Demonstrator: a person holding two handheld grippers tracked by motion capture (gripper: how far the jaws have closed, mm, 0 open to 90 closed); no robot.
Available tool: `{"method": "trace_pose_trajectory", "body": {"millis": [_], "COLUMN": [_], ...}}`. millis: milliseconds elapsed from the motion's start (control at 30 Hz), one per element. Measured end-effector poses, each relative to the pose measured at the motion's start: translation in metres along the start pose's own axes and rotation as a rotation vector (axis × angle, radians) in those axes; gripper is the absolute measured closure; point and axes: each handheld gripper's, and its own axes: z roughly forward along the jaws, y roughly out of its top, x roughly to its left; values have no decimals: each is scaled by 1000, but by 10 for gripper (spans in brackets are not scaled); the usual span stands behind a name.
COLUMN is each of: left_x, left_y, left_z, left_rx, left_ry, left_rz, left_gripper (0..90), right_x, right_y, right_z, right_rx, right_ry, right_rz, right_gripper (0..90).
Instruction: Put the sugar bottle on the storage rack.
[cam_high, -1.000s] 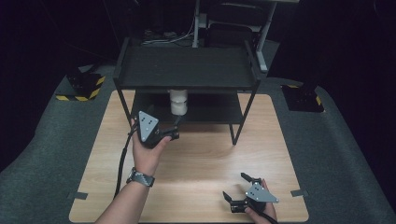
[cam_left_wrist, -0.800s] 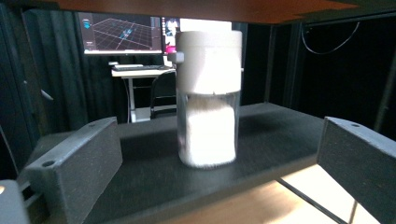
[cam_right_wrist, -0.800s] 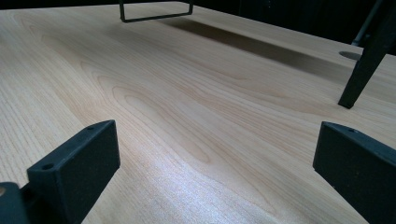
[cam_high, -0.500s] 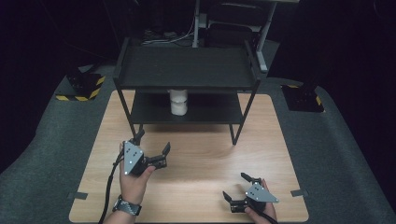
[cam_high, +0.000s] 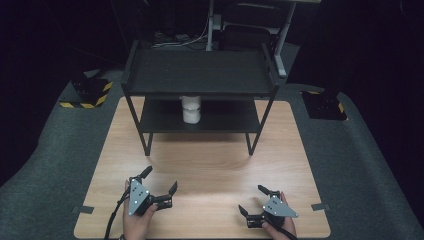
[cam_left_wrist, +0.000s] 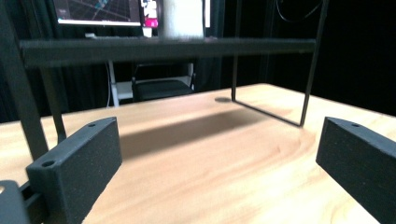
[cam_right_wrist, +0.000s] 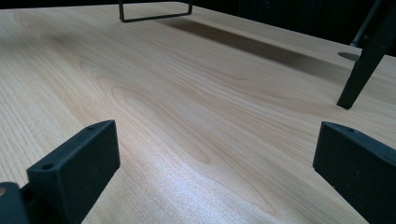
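A white cylinder-shaped cup (cam_high: 191, 109) stands on the lower shelf of a black two-tier rack (cam_high: 200, 70) at the back of the wooden table (cam_high: 210, 160). My left gripper (cam_high: 161, 178) rests near the table's front left, open and holding nothing, well apart from the rack. In the left gripper view the gripper (cam_left_wrist: 217, 158) has its jaws spread wide, and the cup (cam_left_wrist: 182, 18) shows above the lower shelf's edge (cam_left_wrist: 163, 46). At the front right my right gripper (cam_high: 251, 199) is open and holds nothing, as the right gripper view (cam_right_wrist: 215, 163) confirms over bare wood.
The rack's legs (cam_high: 252, 142) stand on the table's middle; one leg (cam_right_wrist: 364, 65) rises ahead of the right gripper. Yellow-black striped bases (cam_high: 85, 92) sit on the grey floor at either side. A chair and a lit screen stand behind the table.
My left gripper has drawn back from just in front of the lower shelf and cup to the table's front left, still open. The right gripper has stayed in place.
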Motion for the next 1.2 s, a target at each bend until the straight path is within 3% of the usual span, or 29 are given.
{"method": "trace_pose_trajectory", "body": {"millis": [167,433,733,867,1000,1200], "left_x": [4,7,7,5,3,2], "left_y": [-10,-18,-23,-23,-19,-15], "left_z": [-9,-18,-20,-17,-14,-11], "left_rx": [35,90,133,162,185,215], "left_ry": [14,23,4,4,-3,-10], "left_rz": [-25,-32,-36,-23,24,45], "left_gripper": [5,5,5,5,5,5], "right_x": [0,1,1,1,2,2], "right_y": [0,0,0,0,0,0], "right_z": [0,0,0,0,0,0], "right_rx": [0,1,0,-1,0,1], "right_ry": [-1,-4,-4,-7,-7,-10], "right_rz": [-1,-5,0,-1,-3,0], "right_gripper": [5,5,5,5,5,5]}}
